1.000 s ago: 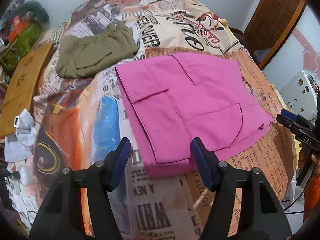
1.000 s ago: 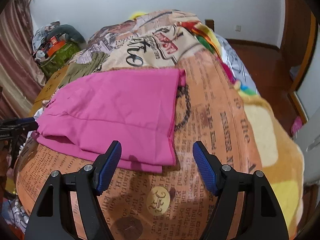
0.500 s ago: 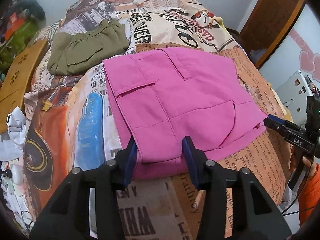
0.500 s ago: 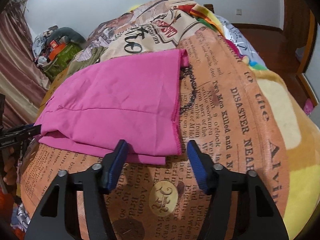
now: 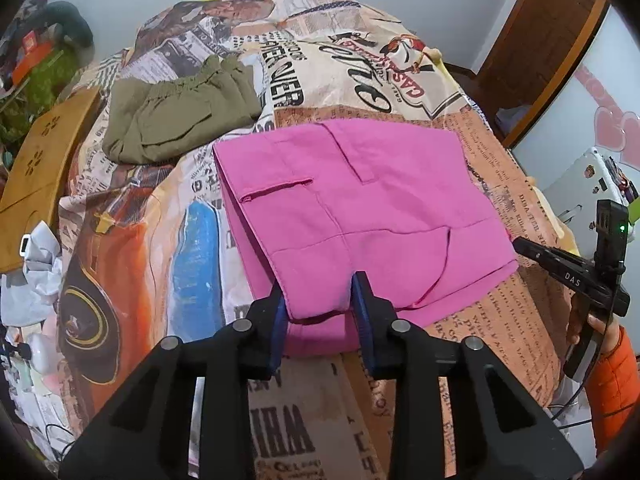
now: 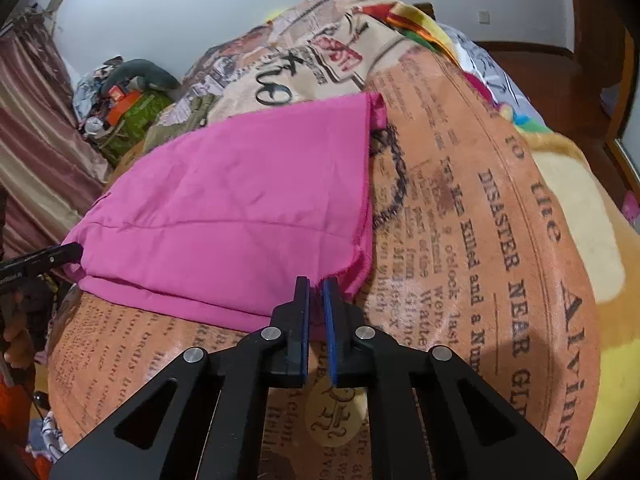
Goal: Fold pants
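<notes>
Two grippers, left gripper point(image 5: 319, 300) and right gripper point(image 6: 316, 292), each clamp one pink pants point(image 5: 352, 200) edge.

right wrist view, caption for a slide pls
Right gripper pinches the near corner of the pink pants on a newsprint blanket.

Left gripper point(image 5: 319, 294) pinches pink pants point(image 5: 352, 200) (near edge).
</notes>
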The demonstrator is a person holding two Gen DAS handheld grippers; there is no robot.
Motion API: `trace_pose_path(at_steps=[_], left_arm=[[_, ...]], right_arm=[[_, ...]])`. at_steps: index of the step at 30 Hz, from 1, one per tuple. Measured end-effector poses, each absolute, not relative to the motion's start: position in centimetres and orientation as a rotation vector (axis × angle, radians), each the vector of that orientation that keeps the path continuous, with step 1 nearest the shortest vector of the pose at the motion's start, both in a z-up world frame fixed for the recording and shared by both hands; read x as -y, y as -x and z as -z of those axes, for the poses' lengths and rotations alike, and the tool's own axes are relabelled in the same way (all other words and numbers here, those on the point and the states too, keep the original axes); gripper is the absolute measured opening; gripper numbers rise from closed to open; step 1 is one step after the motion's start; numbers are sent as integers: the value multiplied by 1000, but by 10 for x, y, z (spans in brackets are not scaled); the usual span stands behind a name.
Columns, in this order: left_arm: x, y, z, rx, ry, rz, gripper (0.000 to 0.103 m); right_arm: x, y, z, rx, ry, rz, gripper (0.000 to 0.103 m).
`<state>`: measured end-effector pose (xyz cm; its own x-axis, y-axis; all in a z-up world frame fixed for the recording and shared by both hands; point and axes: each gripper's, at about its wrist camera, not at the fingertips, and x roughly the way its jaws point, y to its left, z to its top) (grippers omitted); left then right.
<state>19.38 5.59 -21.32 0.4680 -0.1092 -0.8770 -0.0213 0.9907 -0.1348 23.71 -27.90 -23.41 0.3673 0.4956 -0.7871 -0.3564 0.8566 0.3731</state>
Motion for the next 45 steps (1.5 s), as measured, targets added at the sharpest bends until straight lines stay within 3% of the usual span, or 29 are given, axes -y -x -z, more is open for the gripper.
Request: trace_pose_path(at_steps=[8, 14, 18, 21, 35, 45], left_arm=[[-53, -183, 195, -1058, 94, 64, 30], [-58, -181, 213, -1113, 112, 50, 30], [-60, -181, 222, -1134, 125, 48, 30], [-60, -180, 221, -1125, 113, 48, 30], [-83, -189, 229, -1138, 132, -7, 32], [-79, -186, 228, -1145, 120, -11, 42]], right_arm=[[281, -237, 210, -990, -94, -542, 4], [285, -238, 226, -1062, -119, -502, 4], [291, -242, 238, -1127, -181, -463, 25], [289, -242, 241, -1139, -182, -473, 27], [272, -235, 237, -1150, -219, -522, 31], [262, -231, 238, -1131, -193, -540, 31]])
